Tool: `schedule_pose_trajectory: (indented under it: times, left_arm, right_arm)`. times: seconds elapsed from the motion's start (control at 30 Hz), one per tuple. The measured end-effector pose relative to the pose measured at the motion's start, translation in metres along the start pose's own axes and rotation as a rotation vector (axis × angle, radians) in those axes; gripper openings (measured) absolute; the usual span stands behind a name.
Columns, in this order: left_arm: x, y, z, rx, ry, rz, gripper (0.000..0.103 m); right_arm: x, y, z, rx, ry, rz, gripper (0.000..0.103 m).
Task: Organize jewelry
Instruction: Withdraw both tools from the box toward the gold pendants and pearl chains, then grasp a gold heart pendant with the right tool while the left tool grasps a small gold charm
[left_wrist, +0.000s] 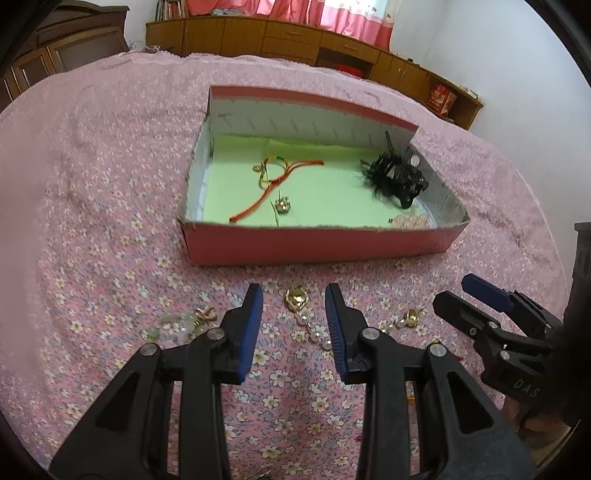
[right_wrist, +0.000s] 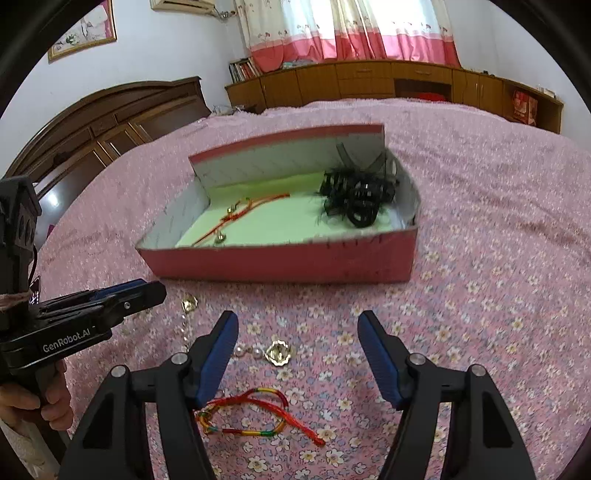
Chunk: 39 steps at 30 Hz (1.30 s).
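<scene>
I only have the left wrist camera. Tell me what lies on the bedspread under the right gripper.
Observer: A red, multicoloured cord bracelet lies on the bedspread, beside the left finger of the right gripper.
Operator: Say what sits between its fingers.
Observer: A gold pendant on a pearl string lies on the cloth there, untouched; the jaws stand open.
Operator: Report what holds my gripper.
Observer: A hand grips the handle of the left gripper at the picture's left edge.
</scene>
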<state>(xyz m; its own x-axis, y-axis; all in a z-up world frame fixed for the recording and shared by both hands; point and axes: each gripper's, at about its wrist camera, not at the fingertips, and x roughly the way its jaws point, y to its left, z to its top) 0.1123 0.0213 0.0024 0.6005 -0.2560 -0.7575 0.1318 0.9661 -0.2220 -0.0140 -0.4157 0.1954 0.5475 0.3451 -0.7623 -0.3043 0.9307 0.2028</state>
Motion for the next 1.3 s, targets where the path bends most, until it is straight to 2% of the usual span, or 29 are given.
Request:
schedule_pose_trajectory:
  times: [0.13,0.37,0.57,0.7,0.77,0.83,0.93,1.3]
  left_arm:
    - [0.009,-0.003,-0.005,0.005,0.021,-0.015,0.026]
    - [0.025,-0.007,-0.012,0.024,0.041,-0.014,0.025]
    - [0.034,-0.008,-0.014,0.035,0.031,0.002,0.023]
    - [0.04,-0.008,-0.013,0.035,0.022,0.015,0.014]
    - [0.041,-0.008,-0.013,0.035,0.018,0.019,0.008]
    - [0.041,-0.006,-0.013,0.03,0.016,0.012,0.006]
    - [0.039,-0.004,-0.014,0.026,0.01,0.002,0.0]
    - [0.011,-0.002,-0.018,0.019,-0.026,-0.034,0.0]
  right_arm:
    - [0.007,-0.001,-0.005,0.006,0.028,0.005,0.066]
    - [0.022,0.0,-0.014,0.002,0.077,0.013,0.05]
    - [0.03,0.003,-0.017,-0.018,0.088,0.011,0.044]
    - [0.033,0.007,-0.019,-0.041,0.087,0.012,0.036]
    - [0.034,0.008,-0.02,-0.046,0.087,0.019,0.027]
    - [0.034,0.009,-0.02,-0.047,0.089,0.026,0.021]
    - [0.033,0.009,-0.02,-0.046,0.087,0.036,0.02]
    - [0.012,0.01,-0.018,-0.039,0.014,0.064,0.02]
